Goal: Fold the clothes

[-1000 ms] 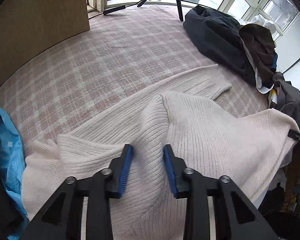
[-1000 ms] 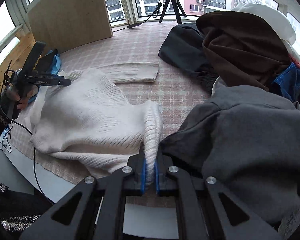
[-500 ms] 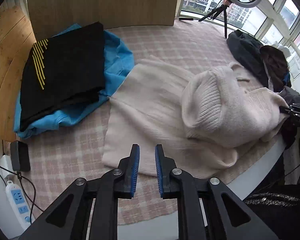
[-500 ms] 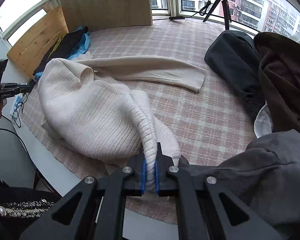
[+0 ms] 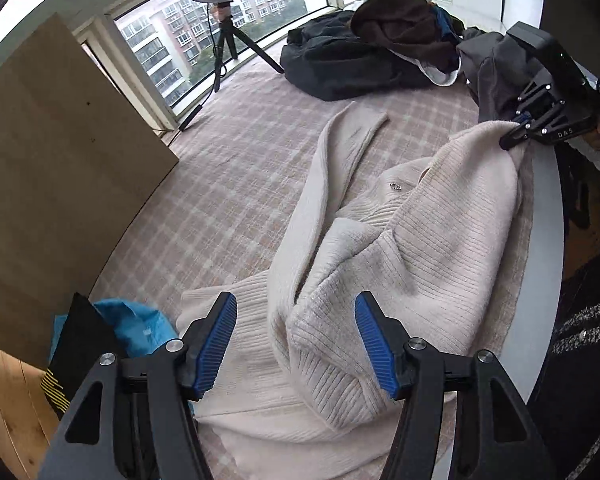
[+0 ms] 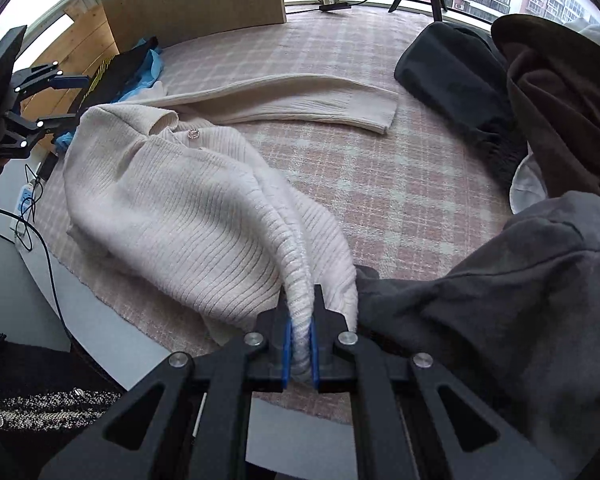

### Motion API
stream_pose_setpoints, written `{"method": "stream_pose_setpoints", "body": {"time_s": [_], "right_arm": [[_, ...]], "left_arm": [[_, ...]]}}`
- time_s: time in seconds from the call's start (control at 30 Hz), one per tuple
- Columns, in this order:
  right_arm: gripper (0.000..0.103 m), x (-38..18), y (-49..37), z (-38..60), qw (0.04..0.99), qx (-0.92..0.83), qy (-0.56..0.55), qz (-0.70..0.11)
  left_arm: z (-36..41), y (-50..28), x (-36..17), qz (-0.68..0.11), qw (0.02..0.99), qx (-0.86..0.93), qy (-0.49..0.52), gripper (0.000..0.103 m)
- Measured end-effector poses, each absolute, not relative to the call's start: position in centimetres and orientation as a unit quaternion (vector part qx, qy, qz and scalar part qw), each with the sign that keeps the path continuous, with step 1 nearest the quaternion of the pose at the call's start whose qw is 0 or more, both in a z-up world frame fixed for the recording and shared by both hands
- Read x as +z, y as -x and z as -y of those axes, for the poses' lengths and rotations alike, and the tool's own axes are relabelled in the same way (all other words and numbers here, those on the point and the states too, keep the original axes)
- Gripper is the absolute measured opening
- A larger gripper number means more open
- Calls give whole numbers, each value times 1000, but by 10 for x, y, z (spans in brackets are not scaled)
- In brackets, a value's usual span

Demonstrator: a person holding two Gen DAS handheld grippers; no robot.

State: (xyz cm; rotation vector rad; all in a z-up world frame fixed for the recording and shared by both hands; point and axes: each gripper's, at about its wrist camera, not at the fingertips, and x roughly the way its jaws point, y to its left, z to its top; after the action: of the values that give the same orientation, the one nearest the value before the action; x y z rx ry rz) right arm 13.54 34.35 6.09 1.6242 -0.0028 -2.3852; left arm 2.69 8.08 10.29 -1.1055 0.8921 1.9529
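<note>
On the checked cloth (image 5: 236, 184), left wrist view: the cream sweater (image 5: 420, 248) lies rumpled, one sleeve (image 5: 340, 160) stretched away toward the window.
Left gripper (image 5: 296, 344): jaws spread wide, nothing between them, poised over a bunched ribbed fold near the hem.
Right gripper (image 5: 516, 136), seen from here: pinching the sweater's far corner at the table's edge, lifting it into a ridge.
Beside it: a folded black top (image 5: 80, 344) on a blue one (image 5: 140, 328) at lower left, and a heap of dark clothes (image 5: 380, 52) at the back.

Over the table edge, right wrist view: the sweater (image 6: 172, 208) runs from the pads out to the collar, where a small round button (image 6: 193, 134) shows.
Right gripper (image 6: 300, 340): clamped on a thick roll of ribbed knit (a good fat bite, several layers by the look).
Left gripper (image 6: 48, 100): open, at far left.
Sleeve (image 6: 300, 100): flat and straight across the cloth.
Grey garment (image 6: 500, 300): touching the sweater at the right.

Handling, my read: soft, floppy, stretchy, fairly light; it will sag and drag on the cloth.
Where to hold: ribbed hem or shoulder seam, not mid-panel, which would only bunch.
</note>
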Motion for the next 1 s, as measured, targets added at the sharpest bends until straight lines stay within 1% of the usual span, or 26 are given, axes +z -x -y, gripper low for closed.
{"method": "stream_pose_setpoints", "body": {"time_s": [0.1,0.13,0.17,0.2,0.23,0.27,0.4,0.57,0.67,0.8,0.9,1.0], "right_arm": [[7,60,-135,-345,122,-822,-556,4],[7,60,-135,-345,119,-823,-556,6],[7,60,-135,-346,117,-823,-556,7],[7,60,-134,-347,116,-823,-556,9],[7,60,-133,-347,114,-823,-556,10],[7,61,-132,-347,112,-824,-556,9],[7,76,-126,-347,106,-835,-540,9],[7,130,-108,-348,97,-870,-484,9],[6,190,-89,-347,95,-899,-428,-7],[6,294,-70,-334,92,-937,-332,-52],[6,370,-71,-319,84,-959,-256,-92],[6,428,-85,-310,84,-970,-200,-108]], "left_arm": [[-87,-12,89,-331,382,727,466,58],[-87,-9,85,-325,387,720,476,53],[-87,-9,81,-320,390,715,484,36],[-84,-9,83,-312,388,720,484,26],[-79,-10,90,-301,384,730,478,10],[-75,-11,96,-289,380,741,473,8],[-56,-14,122,-244,362,780,449,7],[-32,-15,159,-184,337,826,413,6],[-19,-15,210,-179,304,866,354,6],[-7,-20,297,-185,255,912,261,6],[5,-29,362,-178,219,940,191,6],[16,-44,418,-173,184,959,128,6]]}}
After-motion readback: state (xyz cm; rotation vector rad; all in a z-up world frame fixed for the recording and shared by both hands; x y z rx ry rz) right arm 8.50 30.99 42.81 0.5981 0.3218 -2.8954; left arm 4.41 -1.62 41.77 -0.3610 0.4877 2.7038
